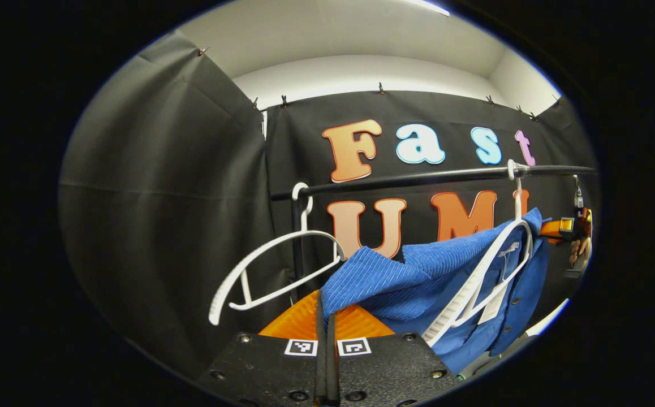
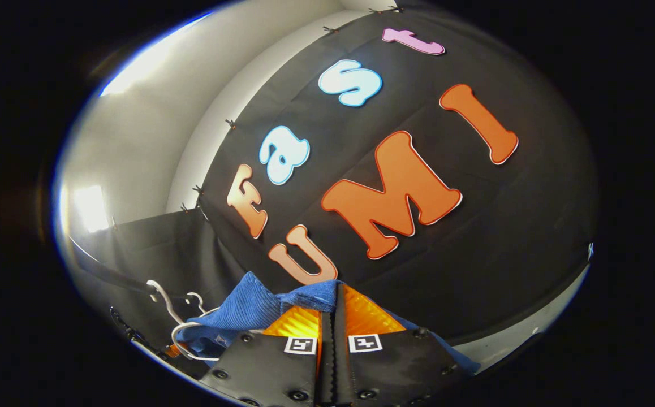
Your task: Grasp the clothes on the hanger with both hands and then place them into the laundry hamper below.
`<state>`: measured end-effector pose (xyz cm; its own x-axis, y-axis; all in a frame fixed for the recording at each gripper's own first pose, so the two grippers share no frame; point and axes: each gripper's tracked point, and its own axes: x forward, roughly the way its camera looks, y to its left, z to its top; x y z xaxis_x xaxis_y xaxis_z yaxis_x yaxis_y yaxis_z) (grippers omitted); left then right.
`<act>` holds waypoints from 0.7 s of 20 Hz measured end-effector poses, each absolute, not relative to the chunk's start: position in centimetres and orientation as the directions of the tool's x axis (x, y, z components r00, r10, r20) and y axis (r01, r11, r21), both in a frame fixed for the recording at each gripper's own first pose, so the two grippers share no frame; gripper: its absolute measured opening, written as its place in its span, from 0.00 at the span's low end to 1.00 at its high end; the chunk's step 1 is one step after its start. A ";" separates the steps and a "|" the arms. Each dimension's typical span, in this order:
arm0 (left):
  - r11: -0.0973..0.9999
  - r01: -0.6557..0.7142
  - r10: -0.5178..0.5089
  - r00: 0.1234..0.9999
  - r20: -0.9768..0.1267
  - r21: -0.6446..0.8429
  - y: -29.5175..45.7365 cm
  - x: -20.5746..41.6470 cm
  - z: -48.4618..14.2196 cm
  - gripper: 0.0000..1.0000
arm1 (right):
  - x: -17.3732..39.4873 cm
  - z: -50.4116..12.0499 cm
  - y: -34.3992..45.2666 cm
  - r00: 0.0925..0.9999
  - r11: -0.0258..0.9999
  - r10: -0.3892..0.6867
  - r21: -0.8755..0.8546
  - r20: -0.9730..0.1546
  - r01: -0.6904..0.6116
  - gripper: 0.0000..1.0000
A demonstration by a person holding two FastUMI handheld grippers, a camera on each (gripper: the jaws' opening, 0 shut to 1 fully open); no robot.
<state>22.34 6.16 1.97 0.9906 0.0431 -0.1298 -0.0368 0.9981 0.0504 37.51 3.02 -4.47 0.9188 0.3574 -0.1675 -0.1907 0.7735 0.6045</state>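
A blue ribbed garment [image 1: 418, 277] hangs over a white hanger [image 1: 488, 271] on the black rail [image 1: 418, 178]. In the left gripper view my left gripper [image 1: 326, 308] is shut, with a pulled-out corner of the garment pinched between its fingers. At the far right of that view my right gripper [image 1: 559, 227] holds the garment's other shoulder. In the right gripper view my right gripper [image 2: 336, 294] is shut on the blue garment [image 2: 254, 311], which bunches at its fingertips and trails off to the left. The view is tilted up toward the booth wall.
An empty white hanger [image 1: 274, 271] hangs on the rail to the left of the garment, close to my left gripper. Two hanger hooks [image 2: 172, 308] show low on the left in the right gripper view. Black cloth walls close the booth behind and at the left.
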 end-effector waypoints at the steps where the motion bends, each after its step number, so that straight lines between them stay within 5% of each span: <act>1: 0.998 -0.031 0.037 0.990 -0.133 0.047 6.1 22.4 1.0 0.00 | 37.4 -5.1 3.1 0.920 0.782 0.353 0.593 -0.170 -0.190 0.07; 14: 0.989 -0.135 0.113 0.955 -0.275 -0.059 7.5 18.6 -12.7 0.00 | 31.0 -17.6 2.0 0.917 0.945 0.219 0.308 -0.333 -0.114 0.07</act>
<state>18.62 7.50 -12.75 0.9547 0.1134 -0.2750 -0.1347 0.9891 -0.0595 31.02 2.00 -17.58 0.9170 0.2191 -0.3335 -0.1139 0.9447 0.3075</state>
